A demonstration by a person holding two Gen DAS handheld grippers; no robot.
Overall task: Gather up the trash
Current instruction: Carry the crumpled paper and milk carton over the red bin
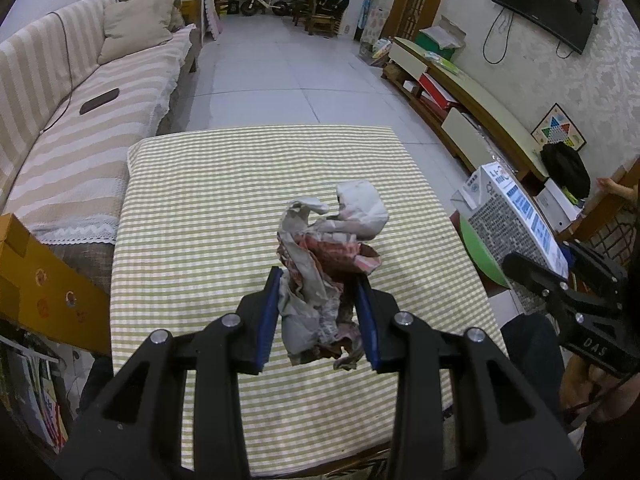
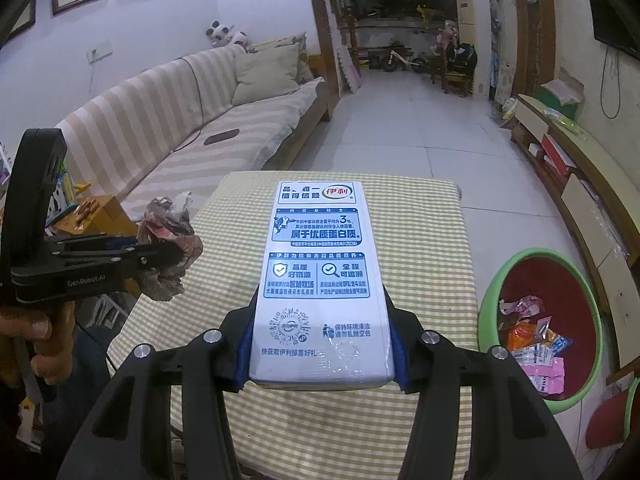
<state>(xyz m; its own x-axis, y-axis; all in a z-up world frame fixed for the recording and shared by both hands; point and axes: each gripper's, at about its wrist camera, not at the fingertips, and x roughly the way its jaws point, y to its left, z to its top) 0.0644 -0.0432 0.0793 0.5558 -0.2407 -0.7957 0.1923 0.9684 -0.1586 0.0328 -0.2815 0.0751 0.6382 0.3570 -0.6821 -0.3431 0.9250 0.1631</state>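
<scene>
Two pieces of trash were in hand. One was a crumpled wad of newspaper, grey with red print, and the left gripper had it pinched between its blue pads, the jaws drawn narrow against the paper's lower half. The wad stood up past the fingertips, clear of the table below it. The right wrist view showed the same wad in profile, bulging out above and below the left gripper's black fingers, with the person's hand wrapped round the handle.

The other piece was one white milk carton printed in blue, lying lengthwise along the right gripper. Its jaws stood at a middling width, both blue pads pressed flat on the carton's long sides near its closer end. From the left wrist camera the carton appeared at the right edge, held in the right gripper's black fingers.

Under both grippers lay the single table with its yellow-and-white checked cloth. On the floor to its right sat one round tub, green-rimmed and red inside, with several bright wrappers in it; how many, I cannot tell. One striped sofa ran along the left wall.
</scene>
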